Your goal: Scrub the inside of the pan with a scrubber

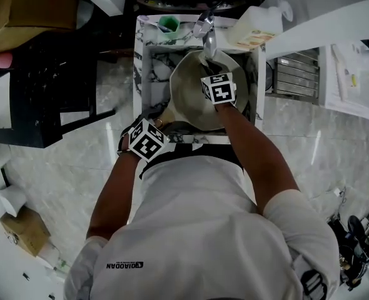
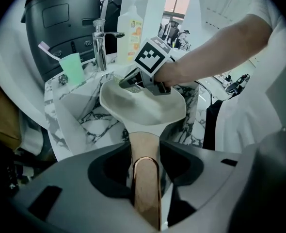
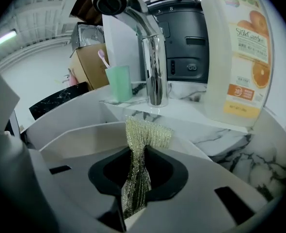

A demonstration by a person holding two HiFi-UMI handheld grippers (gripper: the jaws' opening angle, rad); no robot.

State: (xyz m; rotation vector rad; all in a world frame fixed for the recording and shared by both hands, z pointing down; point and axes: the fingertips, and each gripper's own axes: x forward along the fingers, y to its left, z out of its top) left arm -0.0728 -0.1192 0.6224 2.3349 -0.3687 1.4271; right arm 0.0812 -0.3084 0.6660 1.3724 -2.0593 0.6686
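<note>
A cream pan point(image 1: 194, 102) lies tilted in the marble-patterned sink point(image 1: 152, 58), its copper handle point(image 2: 146, 176) pointing back at me. That handle runs between the jaws of my left gripper point(image 2: 146, 157), with a thin gap showing beside it, so the jaws stand open around it. From above, the left gripper point(image 1: 162, 125) sits at the sink's near edge. My right gripper point(image 3: 137, 171) is shut on a yellow-green mesh scrubber point(image 3: 140, 140), whose free end sticks out past the fingertips. It hangs over the pan's bowl, just below the tap, as the right gripper point(image 1: 211, 69) shows from above.
A chrome tap point(image 3: 152, 62) rises at the back of the sink. A green cup point(image 3: 119, 83) with a toothbrush stands to its left, a soap bottle point(image 3: 240, 57) to its right. A black appliance point(image 2: 65, 18) stands behind. A black crate point(image 1: 44, 92) is on the floor at left.
</note>
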